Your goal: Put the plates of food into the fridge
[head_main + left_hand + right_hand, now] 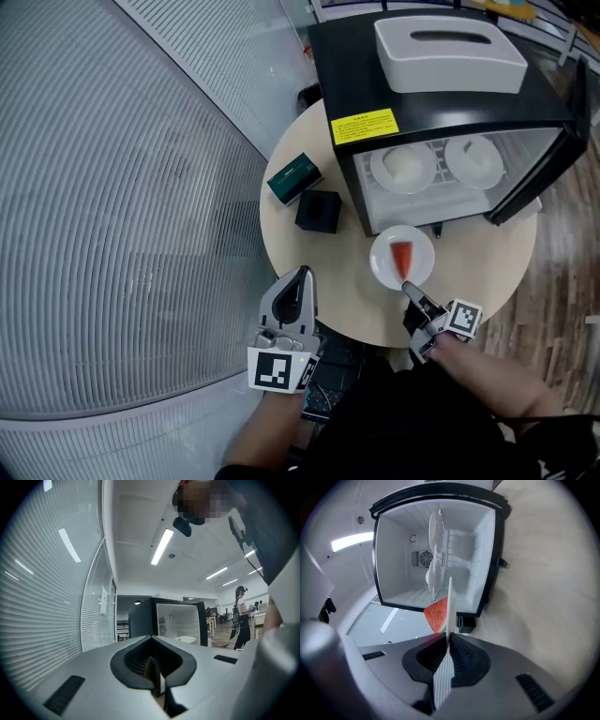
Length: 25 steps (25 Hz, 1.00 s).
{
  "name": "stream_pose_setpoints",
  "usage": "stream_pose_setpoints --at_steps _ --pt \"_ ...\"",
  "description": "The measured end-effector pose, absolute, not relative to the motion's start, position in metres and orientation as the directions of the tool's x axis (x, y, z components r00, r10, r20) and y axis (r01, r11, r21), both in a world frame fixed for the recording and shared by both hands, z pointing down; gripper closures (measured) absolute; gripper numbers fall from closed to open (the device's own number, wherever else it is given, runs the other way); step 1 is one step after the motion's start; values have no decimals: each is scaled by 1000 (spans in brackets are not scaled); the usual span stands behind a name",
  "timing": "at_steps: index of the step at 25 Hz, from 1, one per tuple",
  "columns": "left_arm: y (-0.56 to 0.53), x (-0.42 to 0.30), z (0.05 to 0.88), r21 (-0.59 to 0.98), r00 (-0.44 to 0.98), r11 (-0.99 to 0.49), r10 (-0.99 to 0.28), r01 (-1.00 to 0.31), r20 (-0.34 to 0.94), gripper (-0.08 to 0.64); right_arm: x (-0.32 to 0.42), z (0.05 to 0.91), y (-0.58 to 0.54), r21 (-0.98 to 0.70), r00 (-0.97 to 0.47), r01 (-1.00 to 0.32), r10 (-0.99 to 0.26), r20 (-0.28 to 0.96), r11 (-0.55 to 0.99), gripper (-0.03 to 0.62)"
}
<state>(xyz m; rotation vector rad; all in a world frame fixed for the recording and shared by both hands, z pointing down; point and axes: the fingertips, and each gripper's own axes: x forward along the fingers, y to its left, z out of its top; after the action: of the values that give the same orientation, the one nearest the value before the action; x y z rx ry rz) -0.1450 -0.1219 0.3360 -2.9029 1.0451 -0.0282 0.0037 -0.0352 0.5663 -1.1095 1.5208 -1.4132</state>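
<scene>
The right gripper [410,289] pinches the near rim of a white plate [382,265], which carries a red watermelon slice [402,255]. In the right gripper view the jaws of this gripper [446,641] press on both faces of the plate's edge [449,606], with the slice [437,613] just beyond them. The plate hangs over the round table [469,277], and its far rim is just short of the lower front lip of the black fridge [525,108]. The fridge door [542,161] stands swung out to the right, leaving the mouth fully open toward the plate. Inside, two white plates [405,169] [474,159] sit side by side on the shelf, with a bare strip of shelf in front of them. The right gripper view shows open space above them in the fridge [478,550]. The left gripper [302,277] hovers at the table's near left edge, well apart from the plate. Its jaws are pressed together on nothing, as the left gripper view [153,663] shows. A green box [294,179] and a black box [319,211] lie left of the fridge, off the line between plate and opening. A white box [450,52] rests on the fridge top.
</scene>
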Motion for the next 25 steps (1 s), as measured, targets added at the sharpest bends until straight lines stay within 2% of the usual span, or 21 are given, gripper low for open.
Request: stream_pose_setpoints --at_steps 13,25 --pt "-116 -36 323 -25 842 -842 -539 -539 -32 557 110 553 -27 -992 -213 -128 -977 32 -4 574" --pt "-128 30 327 -19 859 -859 -512 -512 -18 557 174 555 -44 -991 -190 -132 -981 32 -6 574"
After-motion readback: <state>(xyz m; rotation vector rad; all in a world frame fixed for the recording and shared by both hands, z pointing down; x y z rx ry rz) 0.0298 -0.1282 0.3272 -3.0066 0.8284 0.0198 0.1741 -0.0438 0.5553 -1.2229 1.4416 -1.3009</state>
